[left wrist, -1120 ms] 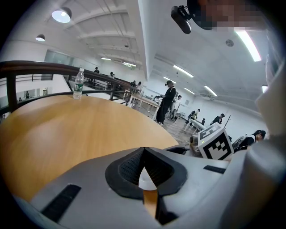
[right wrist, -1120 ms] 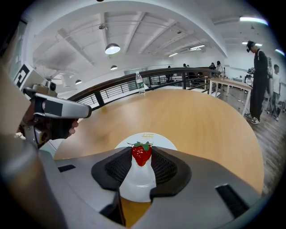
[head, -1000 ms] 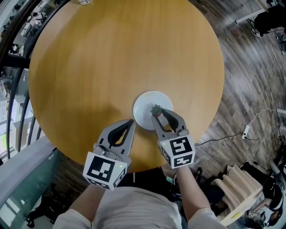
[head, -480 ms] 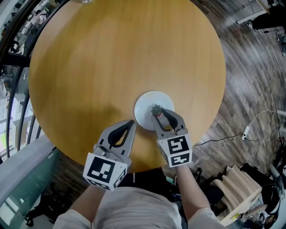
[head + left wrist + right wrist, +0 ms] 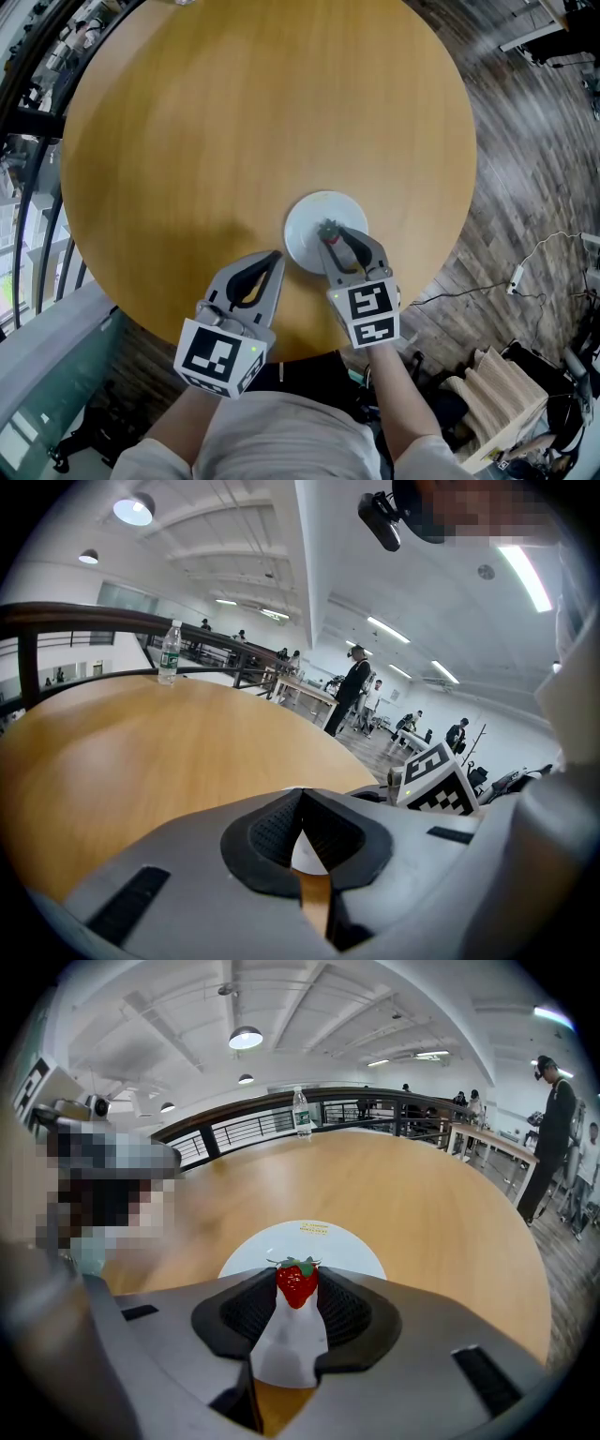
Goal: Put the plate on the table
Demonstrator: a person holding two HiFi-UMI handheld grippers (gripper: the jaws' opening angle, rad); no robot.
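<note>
A white plate [image 5: 314, 214] lies flat on the round wooden table [image 5: 234, 122], near its front edge. My right gripper [image 5: 329, 236] hovers over the plate's near part, shut on a small red strawberry [image 5: 328, 229] with green leaves. In the right gripper view the strawberry [image 5: 297, 1283] sits pinched at the tips of the right gripper [image 5: 298, 1299], with the plate [image 5: 309, 1239] just beyond it. My left gripper [image 5: 271, 259] rests left of the plate over the table's rim, its jaws shut and empty. In the left gripper view the left gripper [image 5: 300, 797] shows its tips meeting.
A clear water bottle [image 5: 301, 1112] stands at the table's far edge, also seen as the bottle [image 5: 169, 653] in the left gripper view. A dark railing [image 5: 394, 1102] runs behind the table. People stand far off by other tables [image 5: 356, 682]. Cables and wooden parts [image 5: 497, 384] lie on the floor.
The right gripper has rolled slightly over the plate while keeping the strawberry. The left gripper and the plate have not moved.
</note>
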